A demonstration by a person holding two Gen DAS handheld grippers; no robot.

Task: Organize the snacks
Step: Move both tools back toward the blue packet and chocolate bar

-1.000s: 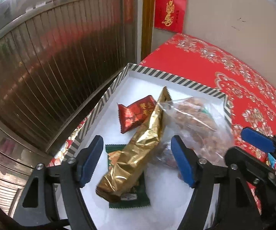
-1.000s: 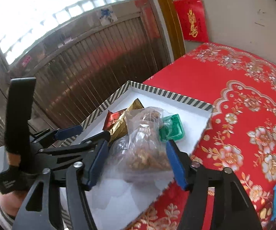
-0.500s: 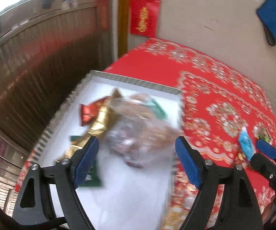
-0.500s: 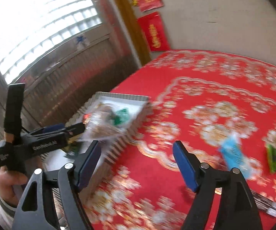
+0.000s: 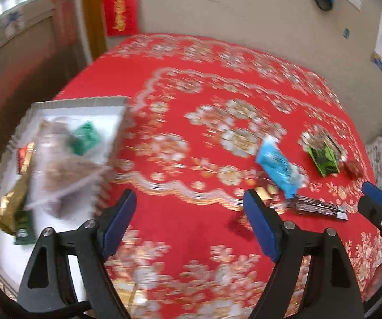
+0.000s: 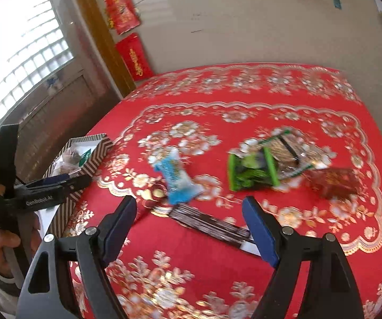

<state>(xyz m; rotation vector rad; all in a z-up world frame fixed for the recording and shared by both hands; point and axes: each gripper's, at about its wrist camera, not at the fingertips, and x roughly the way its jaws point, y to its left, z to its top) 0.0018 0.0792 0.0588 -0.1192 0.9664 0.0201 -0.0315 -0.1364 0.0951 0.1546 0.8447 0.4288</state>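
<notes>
A striped-edged white box (image 5: 66,107) at the table's left holds a clear bag of nuts (image 5: 58,164), a gold packet (image 5: 13,202), a green candy (image 5: 84,138) and a red packet. Loose on the red cloth lie a blue packet (image 6: 176,178), a green packet (image 6: 252,171), a dark red packet (image 6: 334,183) and a dark striped bar (image 6: 212,224). My left gripper (image 5: 191,226) is open and empty over the cloth, right of the box. My right gripper (image 6: 189,226) is open and empty just above the striped bar.
The round table wears a red floral cloth (image 6: 244,122). A beige wall with red paper decorations (image 6: 134,55) stands behind. A metal shutter and window (image 6: 18,53) are at the left. The left gripper also shows in the right wrist view (image 6: 58,182).
Both grippers have swung right, away from the box and toward the loose snacks. The bag of nuts that sat between the right gripper's fingers now lies in the box.
</notes>
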